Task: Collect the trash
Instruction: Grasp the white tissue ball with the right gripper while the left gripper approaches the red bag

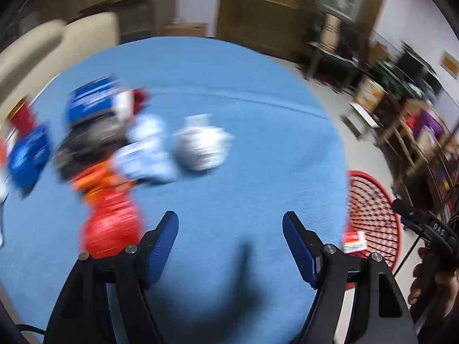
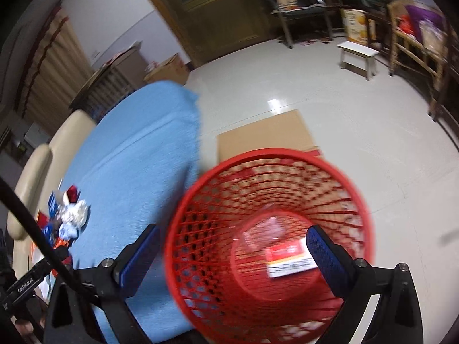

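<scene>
A blurred pile of trash lies on the blue cloth (image 1: 243, 86): a crumpled white wad (image 1: 202, 144), pale blue wrappers (image 1: 146, 152), a red wrapper (image 1: 110, 223) and blue packets (image 1: 91, 100). My left gripper (image 1: 230, 223) is open and empty above the cloth, right of the pile. My right gripper (image 2: 232, 239) is open and empty over the red mesh basket (image 2: 200, 258), which holds a red-and-white box (image 2: 289, 261). The pile also shows in the right wrist view (image 2: 71, 215). The basket (image 1: 373, 209) also shows in the left wrist view.
A beige sofa (image 1: 43, 48) lies beyond the cloth. Flat cardboard (image 2: 266, 137) lies on the pale floor behind the basket. A white stool (image 2: 358, 54), wooden chairs (image 2: 416, 46) and a wooden door (image 2: 218, 14) stand farther off.
</scene>
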`<state>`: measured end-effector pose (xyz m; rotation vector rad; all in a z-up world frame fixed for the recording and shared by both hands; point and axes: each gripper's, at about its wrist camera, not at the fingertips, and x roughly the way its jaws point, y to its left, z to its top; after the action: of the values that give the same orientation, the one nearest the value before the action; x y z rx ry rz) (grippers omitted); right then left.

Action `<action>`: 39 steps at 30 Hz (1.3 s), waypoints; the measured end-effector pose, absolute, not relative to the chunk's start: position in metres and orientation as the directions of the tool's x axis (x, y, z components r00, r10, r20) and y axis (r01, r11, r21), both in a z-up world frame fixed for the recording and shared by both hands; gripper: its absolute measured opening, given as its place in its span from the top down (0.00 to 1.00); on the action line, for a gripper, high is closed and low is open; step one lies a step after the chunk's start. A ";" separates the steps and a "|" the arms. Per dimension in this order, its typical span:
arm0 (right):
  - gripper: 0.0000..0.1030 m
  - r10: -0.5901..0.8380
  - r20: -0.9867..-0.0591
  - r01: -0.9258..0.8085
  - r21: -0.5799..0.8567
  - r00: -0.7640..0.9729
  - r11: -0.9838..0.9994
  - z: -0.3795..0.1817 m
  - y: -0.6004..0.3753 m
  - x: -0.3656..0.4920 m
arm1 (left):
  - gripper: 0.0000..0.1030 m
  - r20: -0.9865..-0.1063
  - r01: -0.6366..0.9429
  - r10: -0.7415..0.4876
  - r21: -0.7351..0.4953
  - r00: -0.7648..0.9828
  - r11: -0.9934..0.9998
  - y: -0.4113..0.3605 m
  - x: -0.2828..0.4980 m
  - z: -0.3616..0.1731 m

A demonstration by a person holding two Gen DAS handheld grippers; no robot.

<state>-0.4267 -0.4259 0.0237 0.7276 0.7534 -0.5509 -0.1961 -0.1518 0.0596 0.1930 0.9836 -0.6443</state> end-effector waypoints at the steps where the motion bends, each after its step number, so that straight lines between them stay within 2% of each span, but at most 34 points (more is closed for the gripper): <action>1: 0.01 -0.175 -0.769 0.660 0.380 0.615 0.648 0.025 -0.418 -0.414 | 0.27 -0.820 0.562 -0.411 -0.135 0.399 0.816 -0.136 -0.191 0.058; 4: 0.01 -0.145 -0.768 0.617 0.371 0.624 0.694 0.029 -0.395 -0.384 | 0.26 -0.813 0.506 -0.386 -0.133 0.436 0.852 -0.100 -0.182 0.055; 7: 0.01 -0.110 -0.766 0.565 0.361 0.634 0.742 0.035 -0.369 -0.352 | 0.20 -0.795 0.458 -0.370 -0.133 0.480 0.879 -0.071 -0.177 0.058; 13: 0.01 -0.045 -0.764 0.460 0.339 0.644 0.820 0.045 -0.320 -0.299 | 0.20 -0.790 0.431 -0.368 -0.147 0.491 0.890 -0.048 -0.168 0.054; 16: 0.01 -0.029 -0.758 0.411 0.320 0.651 0.854 0.053 -0.299 -0.280 | 0.20 -0.781 0.406 -0.403 -0.211 0.477 0.889 -0.033 -0.160 0.053; 24: 0.01 -0.007 -0.748 0.326 0.281 0.664 0.903 0.069 -0.269 -0.223 | 0.20 -0.810 0.322 -0.351 -0.213 0.470 0.923 -0.013 -0.139 0.034; 32: 0.02 0.019 -0.804 0.310 0.251 0.595 0.917 0.039 -0.258 -0.158 | 0.20 -0.806 0.281 -0.347 -0.234 0.479 0.931 0.002 -0.124 0.033; 34: 0.09 0.024 -0.806 0.305 0.251 0.591 0.919 0.033 -0.258 -0.155 | 0.20 -0.802 0.272 -0.345 -0.236 0.488 0.933 0.005 -0.119 0.035; 36: 0.35 0.018 -0.811 0.311 0.245 0.585 0.918 0.028 -0.258 -0.153 | 0.20 -0.803 0.262 -0.341 -0.237 0.489 0.935 0.004 -0.111 0.035; 39: 0.51 0.038 -0.801 0.293 0.262 0.598 0.920 0.028 -0.259 -0.154 | 0.20 -0.804 0.249 -0.333 -0.236 0.492 0.939 -0.002 -0.097 0.036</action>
<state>-0.1535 -0.2587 0.0281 0.3900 0.9240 -0.1524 -0.0967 -0.0021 0.0361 -0.0926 0.9959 -0.3535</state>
